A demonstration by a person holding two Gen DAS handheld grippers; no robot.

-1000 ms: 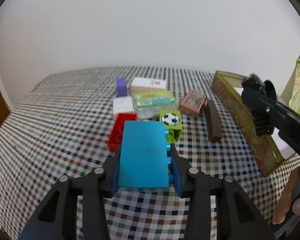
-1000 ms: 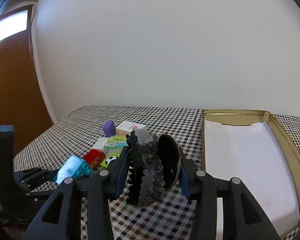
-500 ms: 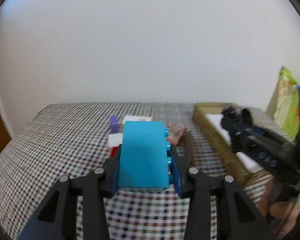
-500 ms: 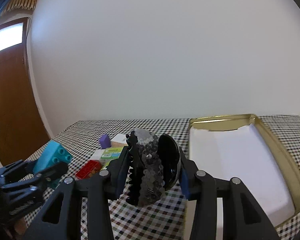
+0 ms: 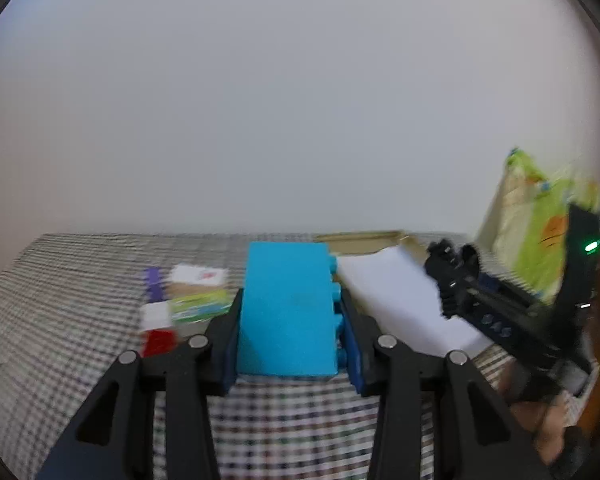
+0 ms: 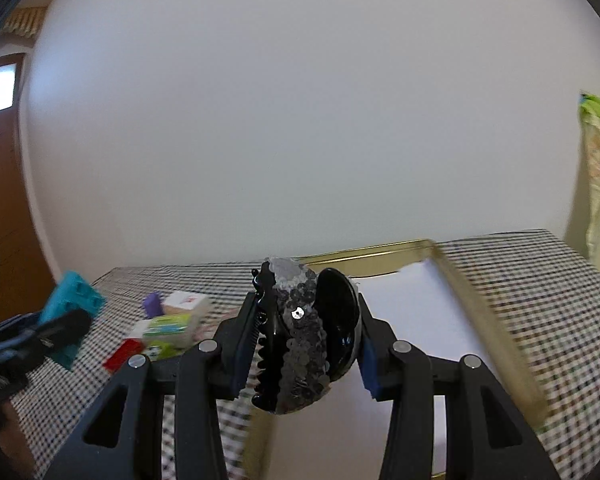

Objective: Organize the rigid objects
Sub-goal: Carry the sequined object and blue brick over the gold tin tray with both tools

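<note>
Where left shows tray, right — hair clip

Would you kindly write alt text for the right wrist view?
The right gripper clamps a black sequined hair claw above a gold-rimmed tray lined in white, on a checkered tablecloth. At far left, the left gripper holds a blue toy brick.

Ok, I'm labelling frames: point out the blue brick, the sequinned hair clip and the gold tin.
blue brick [image 5: 286, 312], left wrist view, flat top face.
sequinned hair clip [image 6: 302, 340], right wrist view, sequinned band.
gold tin [image 6: 380, 249], right wrist view, far rim.
</note>
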